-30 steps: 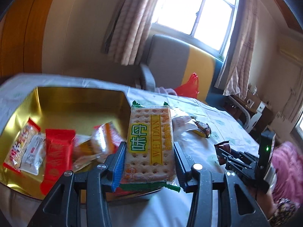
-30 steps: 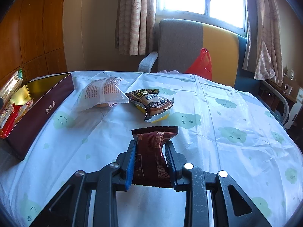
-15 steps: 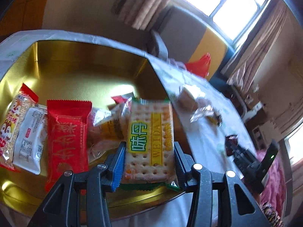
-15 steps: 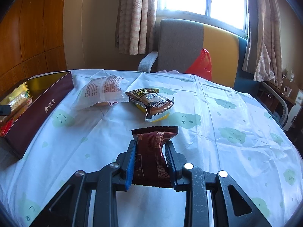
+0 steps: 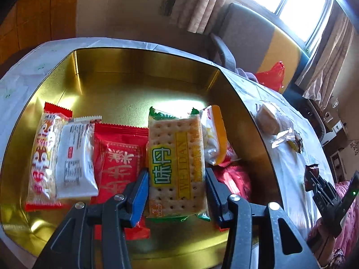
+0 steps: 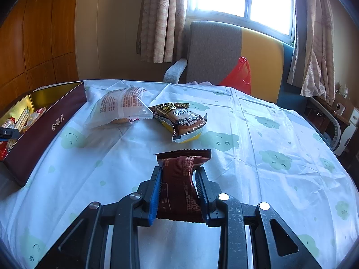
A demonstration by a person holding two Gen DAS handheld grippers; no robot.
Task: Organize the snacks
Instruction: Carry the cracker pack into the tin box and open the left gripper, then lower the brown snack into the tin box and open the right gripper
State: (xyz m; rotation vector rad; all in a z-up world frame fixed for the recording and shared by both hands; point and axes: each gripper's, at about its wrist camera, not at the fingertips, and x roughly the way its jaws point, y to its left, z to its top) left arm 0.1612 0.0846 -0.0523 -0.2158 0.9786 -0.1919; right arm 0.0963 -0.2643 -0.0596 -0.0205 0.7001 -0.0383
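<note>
**Q:** What is in my left hand-held gripper [image 5: 177, 192]?

**A:** I hold a cracker packet [image 5: 177, 163] between its jaws, clamped at the sides: pale perforated crackers show through clear wrap, with a green-and-yellow label and green crimped ends. It hangs over the gold-lined box [image 5: 134, 85], above the snacks already lying there.

**Q:** And the box?

**A:** Along its floor, from the left of my left wrist view: a squirrel-print bar [image 5: 42, 157], a white packet [image 5: 75, 159] overlapping it, then a red packet [image 5: 119, 157] with gold characters. To the right of the crackers sit a yellow-and-white wrapper [image 5: 215, 136] and something red [image 5: 235, 177] beneath it; I cannot tell what.

**Q:** The other hand?

**A:** My right hand-held gripper [image 6: 178, 192] is closed narrow on a dark brown wrapper [image 6: 181, 179] with serrated ends, pinched at its middle, over the cloud-print table [image 6: 269, 179]. Beyond it on the table lie a translucent pastry bag [image 6: 121, 107] and, just beside it, a brown-and-gold packet [image 6: 181, 118]. The box's maroon outer wall [image 6: 49, 123] stands at the left.
</note>
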